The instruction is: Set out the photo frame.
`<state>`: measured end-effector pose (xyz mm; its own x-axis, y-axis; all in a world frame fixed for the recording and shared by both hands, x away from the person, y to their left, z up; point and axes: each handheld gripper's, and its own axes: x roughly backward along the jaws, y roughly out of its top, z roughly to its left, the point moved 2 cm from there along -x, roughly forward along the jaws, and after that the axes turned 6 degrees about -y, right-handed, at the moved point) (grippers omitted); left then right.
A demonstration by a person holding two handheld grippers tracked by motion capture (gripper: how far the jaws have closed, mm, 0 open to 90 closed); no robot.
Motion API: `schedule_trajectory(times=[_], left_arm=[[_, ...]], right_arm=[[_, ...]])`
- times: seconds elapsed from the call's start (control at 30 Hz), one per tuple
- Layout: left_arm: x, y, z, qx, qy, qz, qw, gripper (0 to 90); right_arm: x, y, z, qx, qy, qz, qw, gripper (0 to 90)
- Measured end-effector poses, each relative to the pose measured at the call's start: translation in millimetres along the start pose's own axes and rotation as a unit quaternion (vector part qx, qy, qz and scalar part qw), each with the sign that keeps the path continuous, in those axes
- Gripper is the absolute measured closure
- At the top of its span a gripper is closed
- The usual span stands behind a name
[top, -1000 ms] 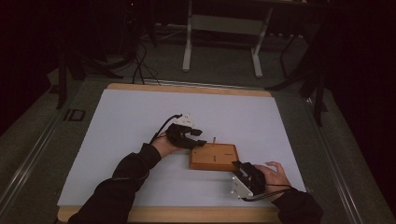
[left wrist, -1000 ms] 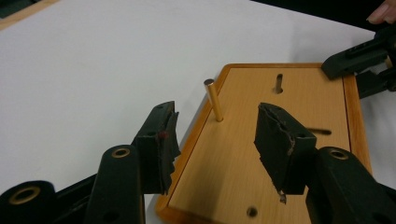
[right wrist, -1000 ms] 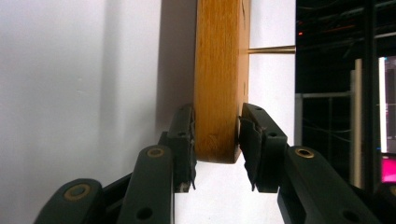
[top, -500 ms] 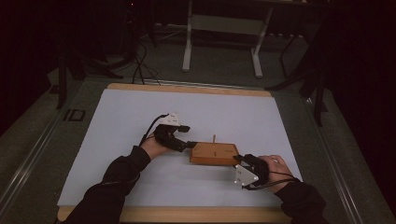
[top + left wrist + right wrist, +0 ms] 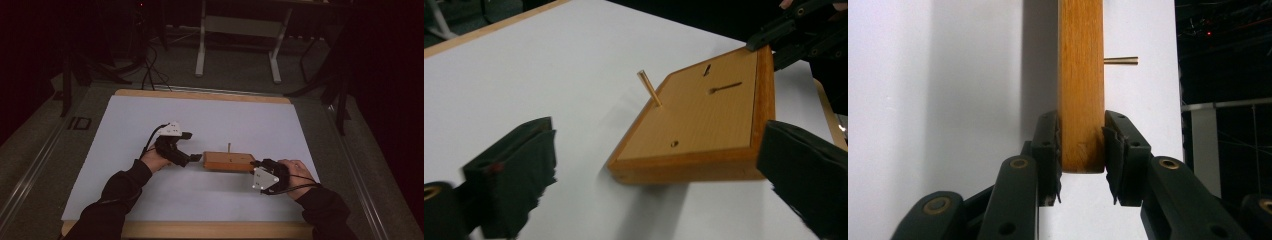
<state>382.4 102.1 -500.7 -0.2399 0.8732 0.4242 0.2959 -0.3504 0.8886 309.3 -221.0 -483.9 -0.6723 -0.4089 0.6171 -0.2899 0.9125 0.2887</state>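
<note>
A flat wooden board [image 5: 229, 161] with a darker rim, a thin upright peg [image 5: 650, 88], a small hole and two slots is held at one end by the right gripper [image 5: 1082, 145], whose jaws are pressed against its top and bottom faces. The left gripper [image 5: 194, 158] is seen just off the opposite end, jaws spread wide, with the board's near edge between them but untouched. The board lies on a white sheet [image 5: 130, 120] over a wood-edged table [image 5: 200, 95]. A dark room with metal stand legs [image 5: 202, 45] is seen beyond.
</note>
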Motion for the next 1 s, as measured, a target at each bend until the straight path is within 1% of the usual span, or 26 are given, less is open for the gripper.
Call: schedule_trajectory(times=[0.03, 0.13, 0.17, 0.2, 0.23, 0.3, 0.33, 0.37, 0.47, 0.5, 0.53, 0.6, 0.63, 0.67, 0.7, 0.8, 0.83, 0.9, 0.93, 0.97, 1.0], left_arm=[[3.1, -1.8, -1.9, -0.002, 0.003, 0.001, 1.0, 2.1], [5.9, -3.7, -4.3, -0.006, 0.002, 0.004, 1.0, 2.1], [7.3, -4.8, -5.5, -0.006, 0.001, 0.005, 1.0, 2.1], [8.6, -5.9, -6.5, -0.005, -0.001, 0.005, 1.0, 2.1], [9.6, -7.0, -7.7, -0.004, -0.001, 0.004, 1.0, 2.1], [10.7, -9.3, -9.9, -0.008, 0.001, 0.009, 0.9999, 2.1], [10.8, -10.5, -11.2, -0.008, 0.0, 0.009, 0.9999, 2.1], [10.8, -11.6, -12.5, -0.008, -0.002, 0.009, 0.9999, 2.1], [9.9, -14.7, -16.7, -0.013, -0.006, 0.011, 0.9998, 2.1], [9.5, -15.6, -18.0, -0.014, -0.007, 0.01, 0.9998, 2.1], [9.4, -16.5, -18.8, -0.015, -0.007, 0.012, 0.9998, 2.1], [9.0, -18.0, -20.4, -0.015, -0.01, 0.011, 0.9998, 2.1], [9.0, -18.6, -21.1, -0.014, -0.011, 0.011, 0.9998, 2.1], [9.1, -19.0, -21.8, -0.013, -0.012, 0.008, 0.9998, 2.1], [9.3, -19.4, -22.6, -0.011, -0.013, 0.006, 0.9998, 2.1], [9.0, -20.7, -23.9, -0.012, -0.015, 0.005, 0.9998, 2.1], [8.5, -21.2, -24.4, -0.011, -0.016, 0.006, 0.9998, 2.1], [7.5, -22.2, -25.2, -0.01, -0.016, 0.005, 0.9998, 2.1], [7.0, -22.7, -25.3, -0.009, -0.017, 0.005, 0.9998, 2.1], [6.4, -23.3, -25.5, -0.009, -0.017, 0.007, 0.9998, 2.1], [6.0, -23.6, -25.7, -0.009, -0.018, 0.007, 0.9998, 2.1]], right_arm=[[-0.4, -0.5, -2.0, -0.007, 0.004, -0.005, 1.0, 69.2], [-0.5, -0.8, -5.0, -0.009, 0.008, -0.006, 0.9999, 69.3], [-1.0, -0.7, -8.5, -0.014, 0.015, -0.007, 0.9998, 69.3], [-1.0, -0.7, -8.5, -0.014, 0.015, -0.007, 0.9998, 69.3], [-1.2, -1.0, -10.4, -0.019, 0.019, -0.007, 0.9996, 69.3], [-1.8, -1.5, -14.4, -0.025, 0.026, -0.009, 0.9993, 69.4], [-2.3, -1.9, -18.7, -0.031, 0.035, -0.009, 0.9989, 69.3], [-2.3, -1.9, -18.7, -0.031, 0.035, -0.009, 0.9989, 69.3], [-4.1, -2.4, -26.6, -0.04, 0.051, -0.01, 0.9979, 69.3], [-5.2, -3.2, -31.8, -0.043, 0.057, -0.011, 0.9974, 69.7], [-5.2, -3.2, -31.8, -0.043, 0.057, -0.011, 0.9974, 69.7], [-6.6, -4.2, -38.4, -0.049, 0.062, -0.012, 0.9968, 69.8], [-6.6, -4.2, -38.4, -0.049, 0.062, -0.012, 0.9968, 69.8], [-7.6, -4.5, -42.0, -0.054, 0.069, -0.013, 0.9961, 69.9], [-7.6, -4.5, -42.0, -0.054, 0.069, -0.013, 0.9961, 69.9], [-9.1, -5.1, -46.8, -0.062, 0.077, -0.011, 0.995, 69.8], [-10.8, -5.4, -50.5, -0.065, 0.078, -0.008, 0.9947, 69.7], [-11.7, -5.7, -53.0, -0.067, 0.08, -0.007, 0.9946, 69.7], [-12.8, -5.9, -55.4, -0.07, 0.083, -0.007, 0.994, 69.6], [-15.3, -7.7, -60.9, -0.083, 0.09, -0.008, 0.9925, 69.2], [-15.3, -7.7, -60.9, -0.083, 0.09, -0.008, 0.9925, 69.2]])
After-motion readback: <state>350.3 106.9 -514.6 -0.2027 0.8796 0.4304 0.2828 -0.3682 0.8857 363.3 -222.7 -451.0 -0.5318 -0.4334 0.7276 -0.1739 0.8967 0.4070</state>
